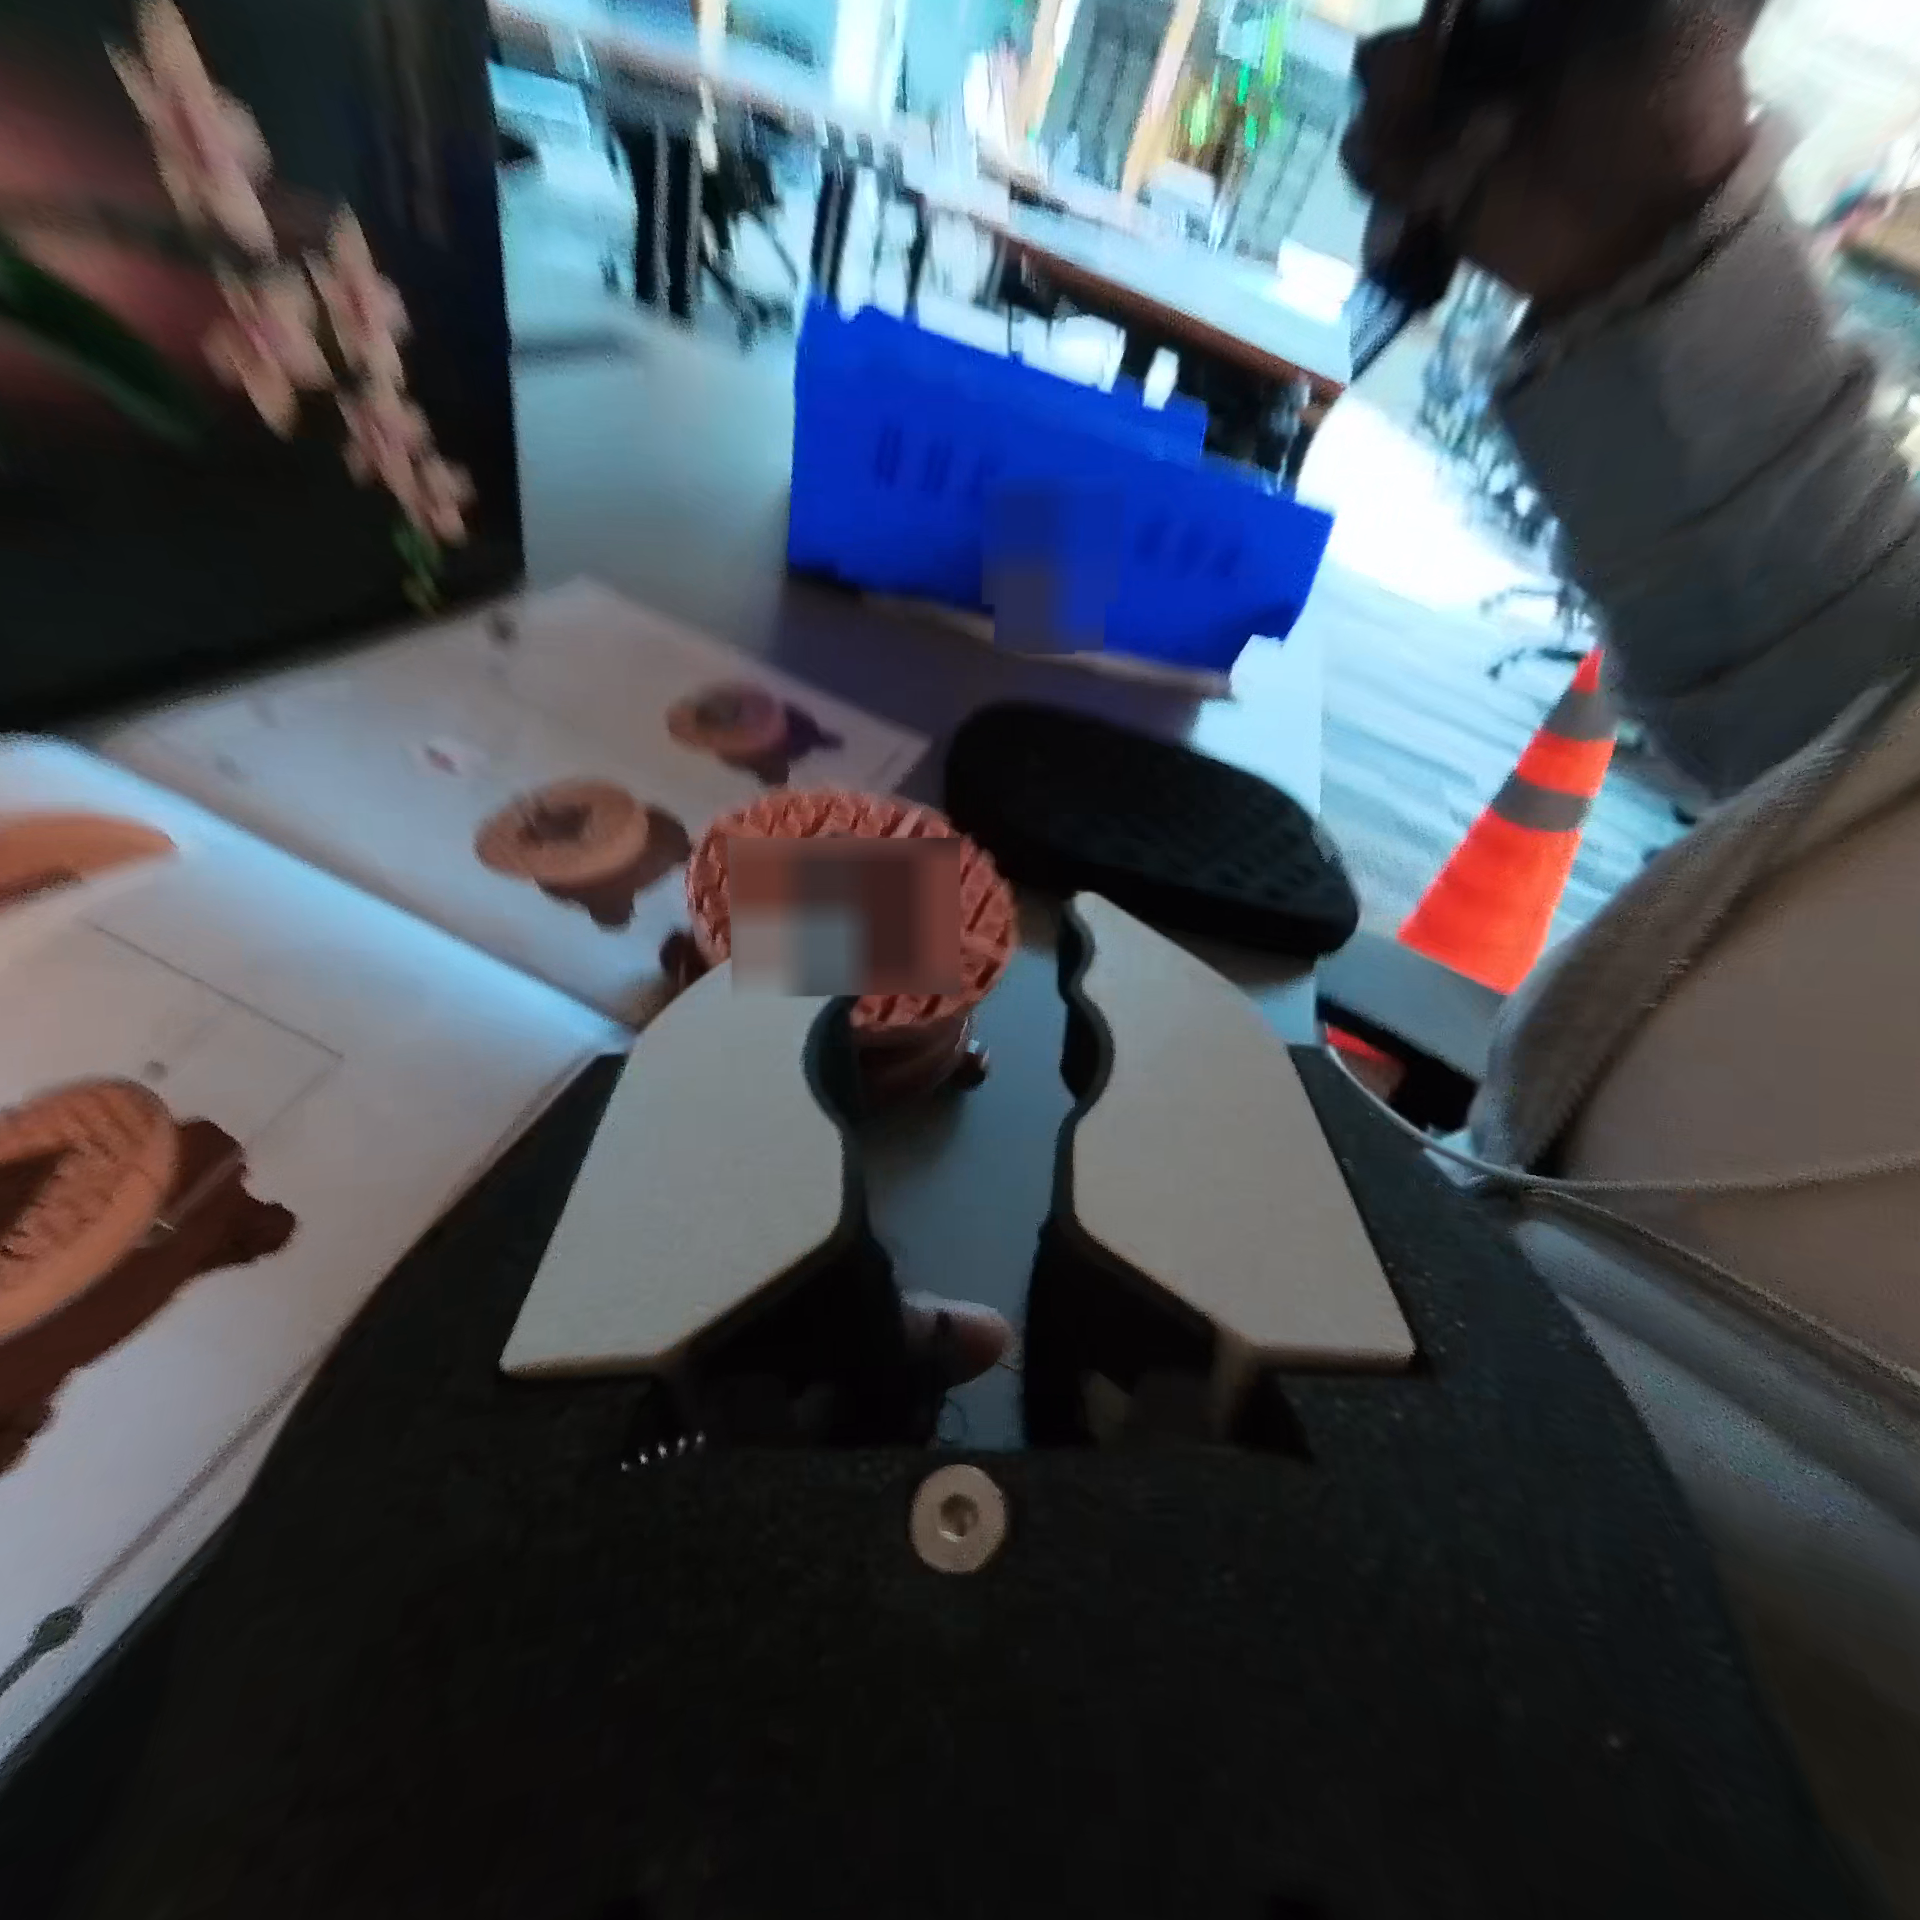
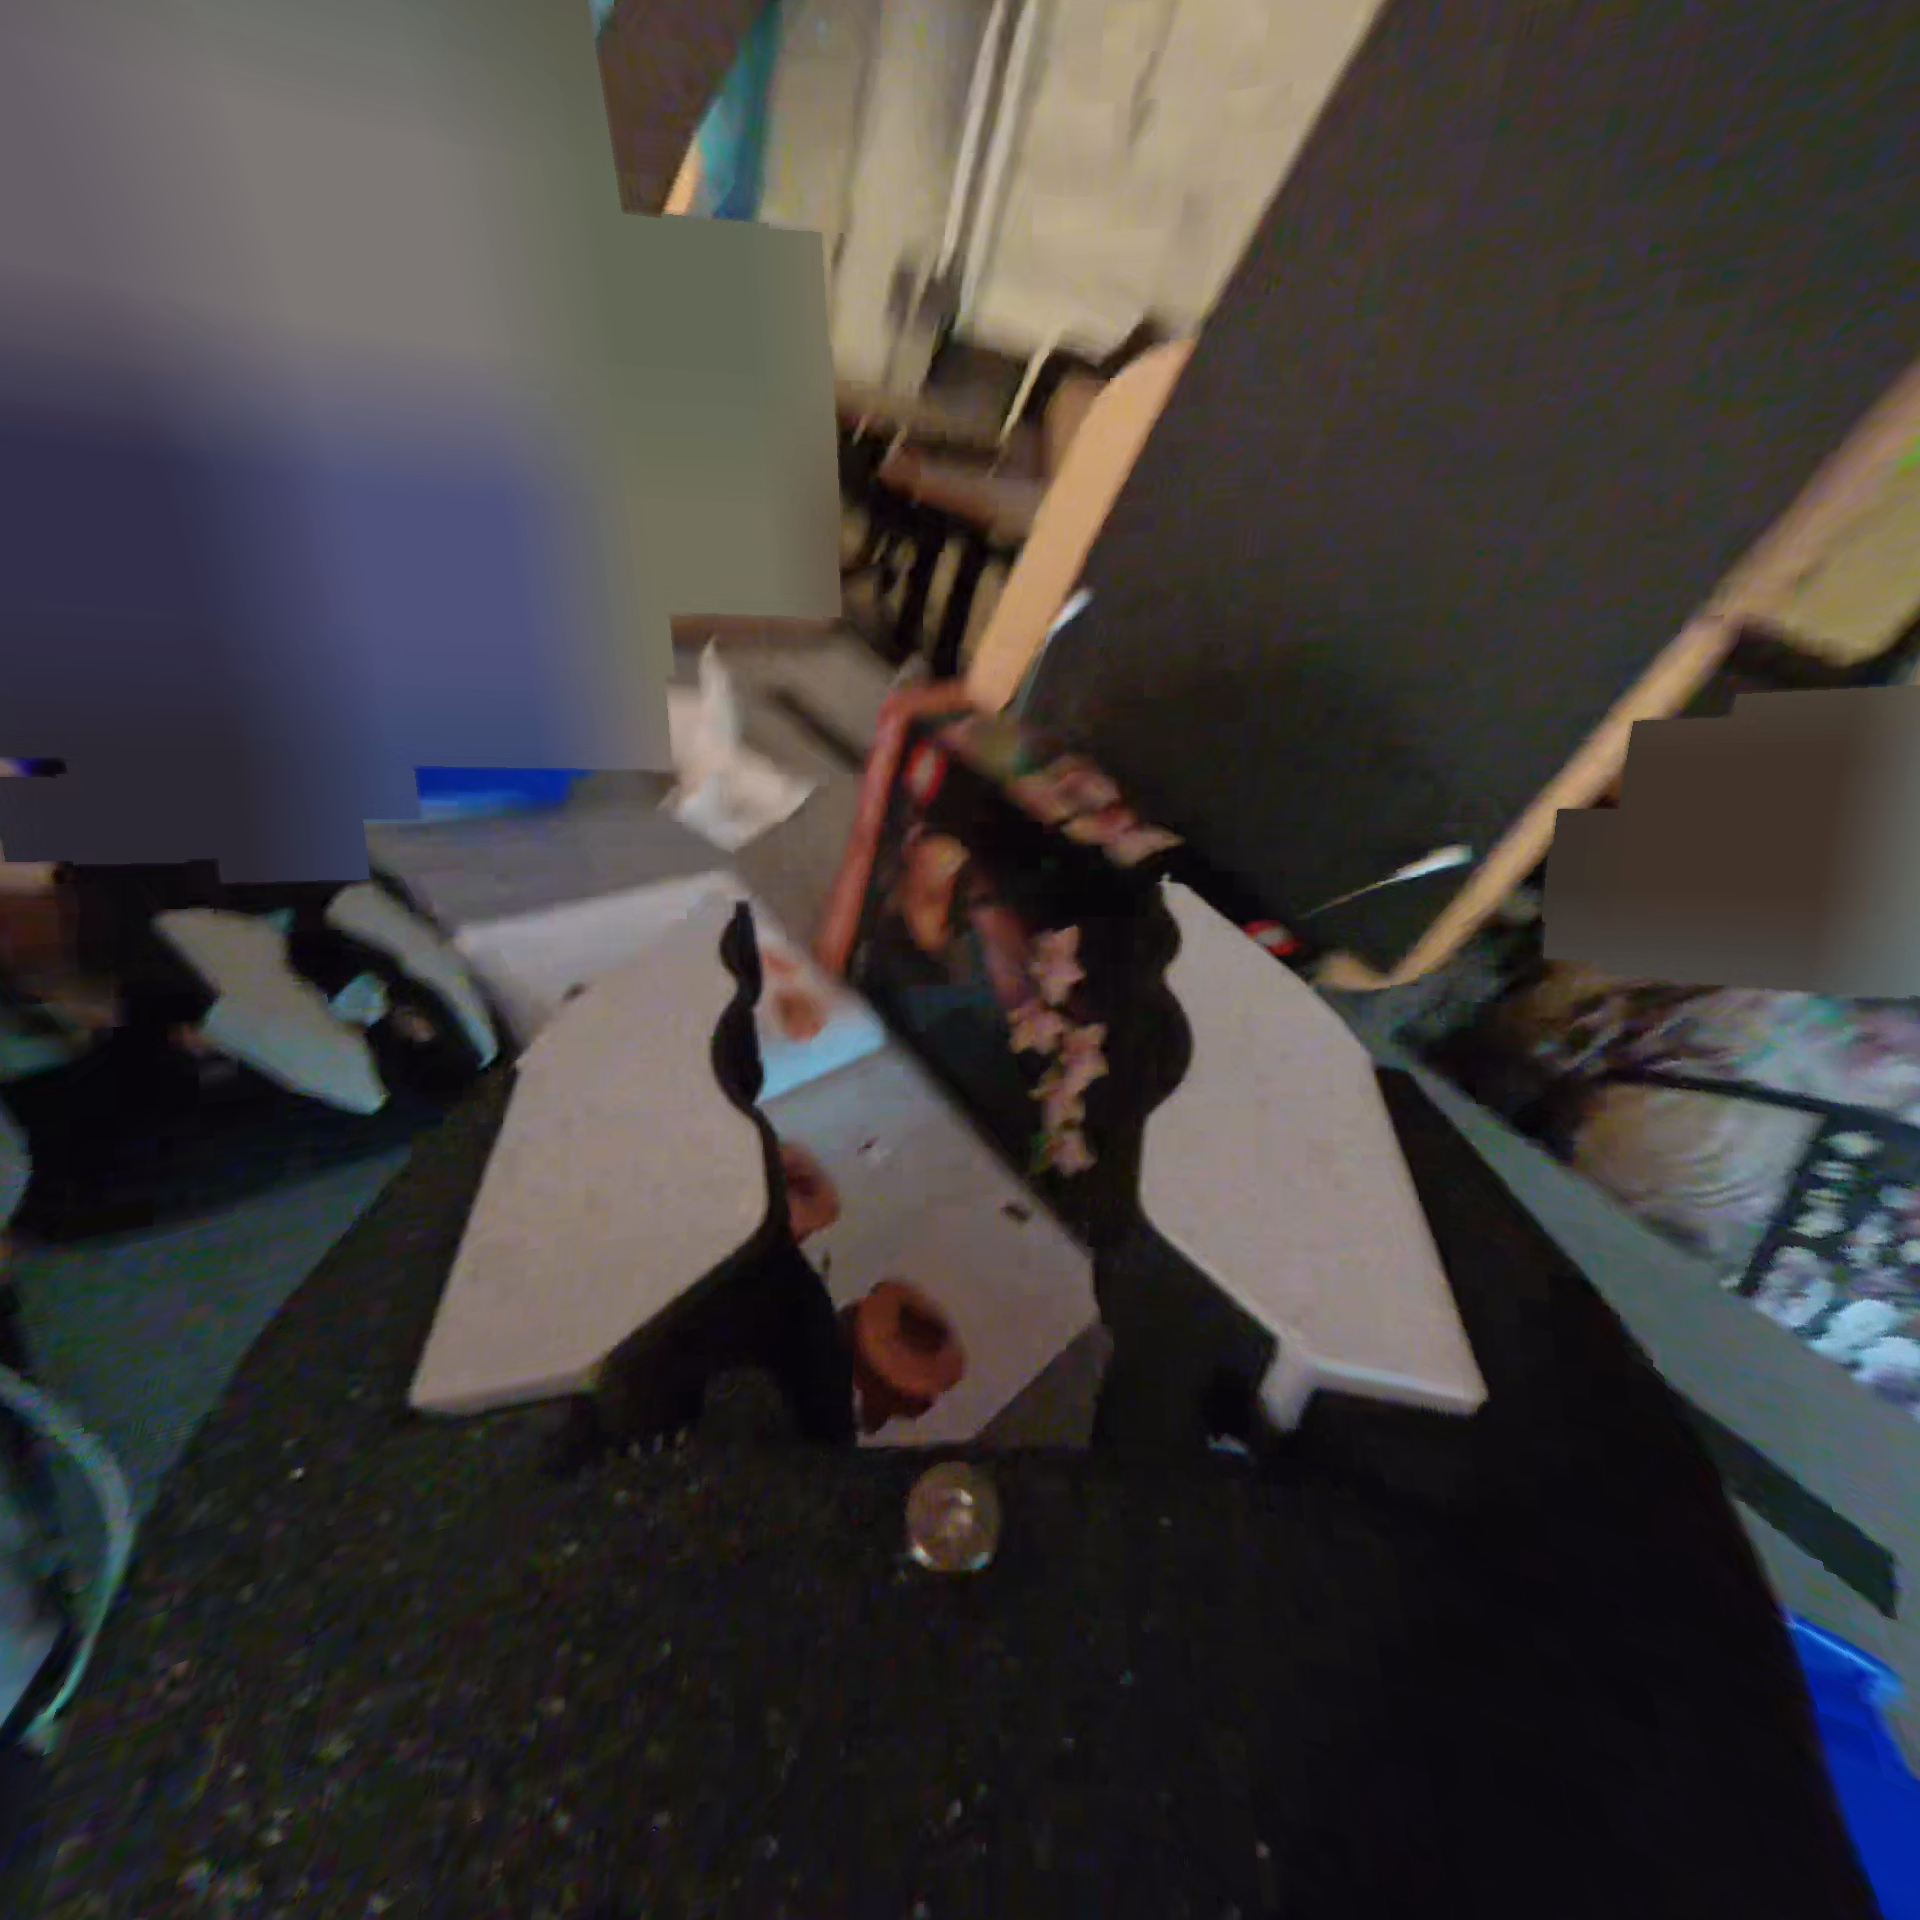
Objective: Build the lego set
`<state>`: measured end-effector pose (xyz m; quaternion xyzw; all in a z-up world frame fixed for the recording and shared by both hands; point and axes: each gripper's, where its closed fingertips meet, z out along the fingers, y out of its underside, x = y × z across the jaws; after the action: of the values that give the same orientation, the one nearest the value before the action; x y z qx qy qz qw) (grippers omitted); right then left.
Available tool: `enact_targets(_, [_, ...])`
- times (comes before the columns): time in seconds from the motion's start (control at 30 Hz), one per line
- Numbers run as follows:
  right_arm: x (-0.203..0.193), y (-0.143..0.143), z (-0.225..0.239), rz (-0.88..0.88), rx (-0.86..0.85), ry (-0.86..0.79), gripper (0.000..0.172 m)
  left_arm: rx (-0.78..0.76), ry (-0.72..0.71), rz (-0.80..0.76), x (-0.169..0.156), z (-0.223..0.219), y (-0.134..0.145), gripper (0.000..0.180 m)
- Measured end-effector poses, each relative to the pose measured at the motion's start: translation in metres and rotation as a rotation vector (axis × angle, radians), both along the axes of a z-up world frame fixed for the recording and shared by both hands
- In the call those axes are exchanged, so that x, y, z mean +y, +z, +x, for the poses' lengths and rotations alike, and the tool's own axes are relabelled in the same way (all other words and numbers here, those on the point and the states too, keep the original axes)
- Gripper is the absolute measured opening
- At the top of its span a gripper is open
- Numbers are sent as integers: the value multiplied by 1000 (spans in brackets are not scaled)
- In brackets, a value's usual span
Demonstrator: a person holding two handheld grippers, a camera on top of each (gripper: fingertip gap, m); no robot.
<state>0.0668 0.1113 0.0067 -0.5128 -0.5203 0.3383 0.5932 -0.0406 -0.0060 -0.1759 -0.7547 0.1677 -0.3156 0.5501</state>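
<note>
In the left wrist view my left gripper (image 1: 914,945) is open over a dark table. A terracotta ribbed pot-like piece (image 1: 894,1039) stands between its fingers, against the notch of the left finger (image 1: 707,1143), while the right finger (image 1: 1195,1122) stands apart from it. An open instruction booklet (image 1: 312,935) with pictures of such pieces lies to the left. In the right wrist view my right gripper (image 2: 951,904) is wide open and empty above the same booklet (image 2: 914,1174). A dark box printed with pink flowers (image 2: 997,935) stands just beyond its fingertips. The left gripper (image 2: 281,997) shows blurred at the far left.
A black oval mesh object (image 1: 1143,821) lies just past the pot-like piece. The flower box (image 1: 260,312) stands at the left. A blue crate (image 1: 987,468) is behind, an orange cone (image 1: 1517,831) at the right. A person's grey sleeve (image 1: 1714,468) fills the right side. A dark board (image 2: 1455,416) leans beyond the box.
</note>
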Motion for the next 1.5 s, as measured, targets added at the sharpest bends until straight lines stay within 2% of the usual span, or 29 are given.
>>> enact_targets(0.07, [17, 16, 44, 0, 123, -88, 79, 2, 28, 44, -5, 0, 14, 41])
enact_targets(0.13, [36, 10, 83, -3, 88, -170, 85, 49, 76, 66, -7, 2, 22, 49])
enact_targets(0.27, [76, -16, 141, 69, -166, -260, 62, 147, 200, 107, -5, 11, 39, 49])
enact_targets(0.43, [126, -62, 180, 13, -595, -183, 54, 145, 269, 132, 1, 37, 57, 46])
enact_targets(0.5, [150, -77, 187, 35, -725, -152, 41, 172, 288, 139, 5, 43, 62, 45])
enact_targets(0.67, [182, -107, 189, -67, -894, -35, 26, 242, 332, 124, 14, 48, 68, 44])
enact_targets(0.77, [187, -140, 216, -106, -1055, 16, 17, 234, 352, 106, 21, 50, 71, 43])
enact_targets(0.83, [187, -165, 238, -159, -1126, 18, 16, 254, 355, 96, 25, 49, 70, 43])
enact_targets(0.93, [173, -196, 245, -326, -1062, 34, 16, 286, 393, 74, 33, 40, 67, 42])
enact_targets(1.07, [134, -234, 229, -435, -973, 89, 9, 283, 401, 38, 46, 38, 64, 41])
enact_targets(1.17, [129, -256, 230, -455, -988, -2, 5, 304, 395, 26, 56, 40, 60, 41])
enact_targets(1.27, [131, -263, 227, -525, -935, -52, 3, 319, 373, 13, 64, 44, 55, 41])
enact_targets(1.5, [134, -270, 226, -569, -959, -111, 7, 347, 355, 2, 70, 47, 48, 41])
